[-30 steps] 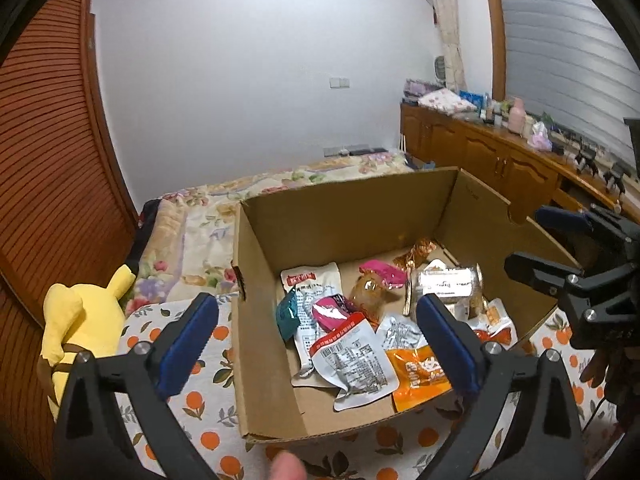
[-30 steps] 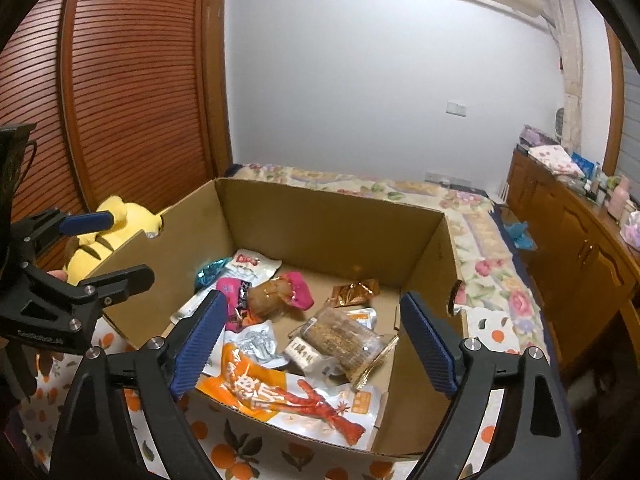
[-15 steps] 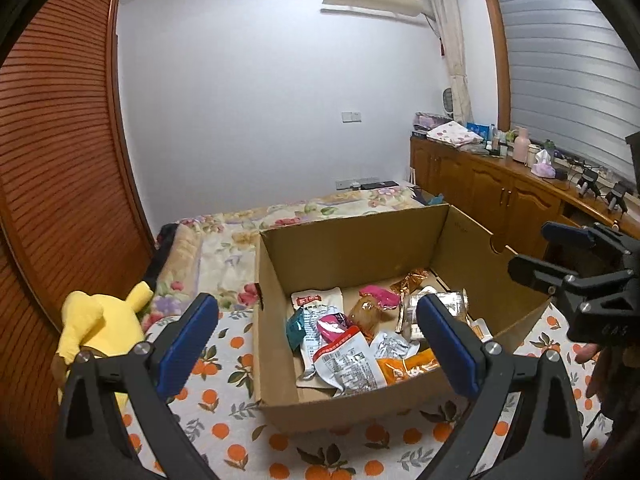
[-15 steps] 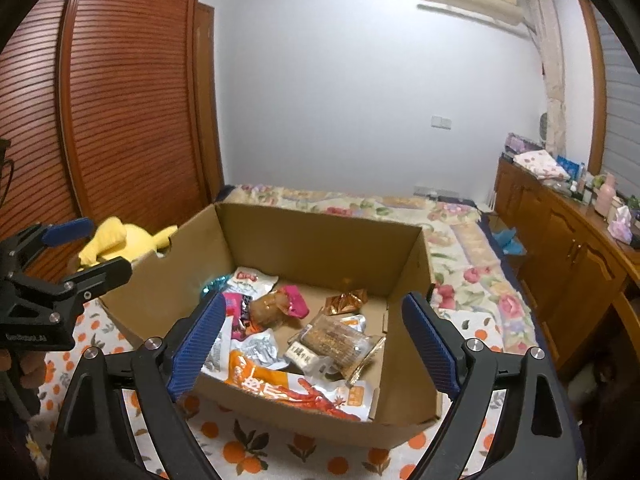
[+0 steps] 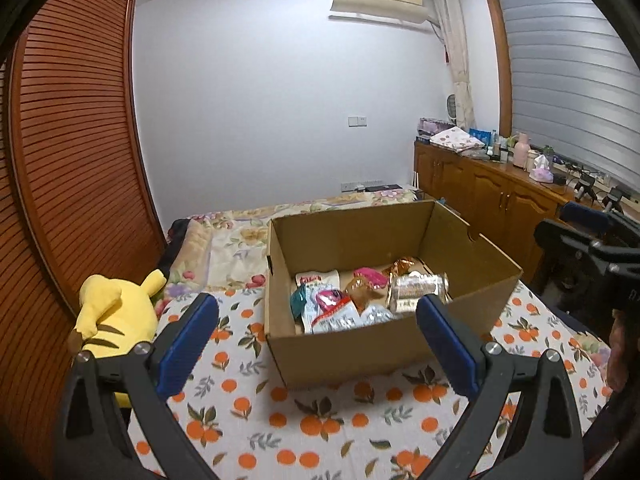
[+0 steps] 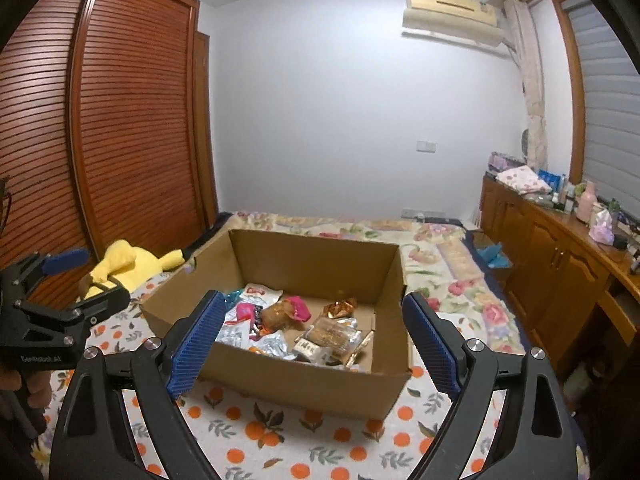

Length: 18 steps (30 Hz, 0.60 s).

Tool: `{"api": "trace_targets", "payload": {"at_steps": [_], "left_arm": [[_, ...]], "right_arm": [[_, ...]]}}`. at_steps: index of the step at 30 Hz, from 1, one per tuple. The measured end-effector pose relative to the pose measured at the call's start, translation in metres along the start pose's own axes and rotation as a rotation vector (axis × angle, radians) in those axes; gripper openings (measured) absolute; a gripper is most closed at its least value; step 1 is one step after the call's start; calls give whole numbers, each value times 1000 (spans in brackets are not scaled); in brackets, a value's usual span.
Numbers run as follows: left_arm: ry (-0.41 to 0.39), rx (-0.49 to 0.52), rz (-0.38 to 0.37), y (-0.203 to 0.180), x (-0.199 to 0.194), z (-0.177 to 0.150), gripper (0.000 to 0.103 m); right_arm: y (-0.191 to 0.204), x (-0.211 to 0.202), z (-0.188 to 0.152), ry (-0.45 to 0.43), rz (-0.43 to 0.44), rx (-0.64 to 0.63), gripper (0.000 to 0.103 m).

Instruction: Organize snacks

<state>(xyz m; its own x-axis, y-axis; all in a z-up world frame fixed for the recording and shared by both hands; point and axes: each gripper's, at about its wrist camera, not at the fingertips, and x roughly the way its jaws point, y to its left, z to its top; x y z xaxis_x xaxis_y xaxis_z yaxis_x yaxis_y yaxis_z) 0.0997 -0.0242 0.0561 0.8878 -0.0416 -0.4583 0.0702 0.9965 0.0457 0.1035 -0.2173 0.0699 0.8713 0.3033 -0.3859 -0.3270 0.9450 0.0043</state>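
Hovering with the left gripper (image 5: pixel 318 320) spread wide and empty at the bottom of its view, blue pads framing the cardboard box (image 5: pixel 352 348). Hanging likewise with the right gripper (image 6: pixel 310 326), wide apart, gripping nothing, low in its frame. Sitting at centre frame on the orange-print bedspread (image 6: pixel 320 440), the box holding the snacks (image 6: pixel 296 328): foil packets, a pink wrapper, a clear-wrapped bar. Lying at left of the box, a yellow plush toy (image 5: pixel 112 316). Standing at right, a wooden cabinet (image 6: pixel 560 264).
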Motion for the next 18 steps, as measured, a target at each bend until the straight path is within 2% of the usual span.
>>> {"api": "trace_targets", "payload": {"at_steps": [11,18], "left_arm": [[-38,0,6,-6,-49,-5,100],[-43,-17,20,-3,-66,-12,100]], "right_arm": [[5,-46,-8,-40,-39,33,92],[9,-61,-11,-49,-55,32,92]]}}
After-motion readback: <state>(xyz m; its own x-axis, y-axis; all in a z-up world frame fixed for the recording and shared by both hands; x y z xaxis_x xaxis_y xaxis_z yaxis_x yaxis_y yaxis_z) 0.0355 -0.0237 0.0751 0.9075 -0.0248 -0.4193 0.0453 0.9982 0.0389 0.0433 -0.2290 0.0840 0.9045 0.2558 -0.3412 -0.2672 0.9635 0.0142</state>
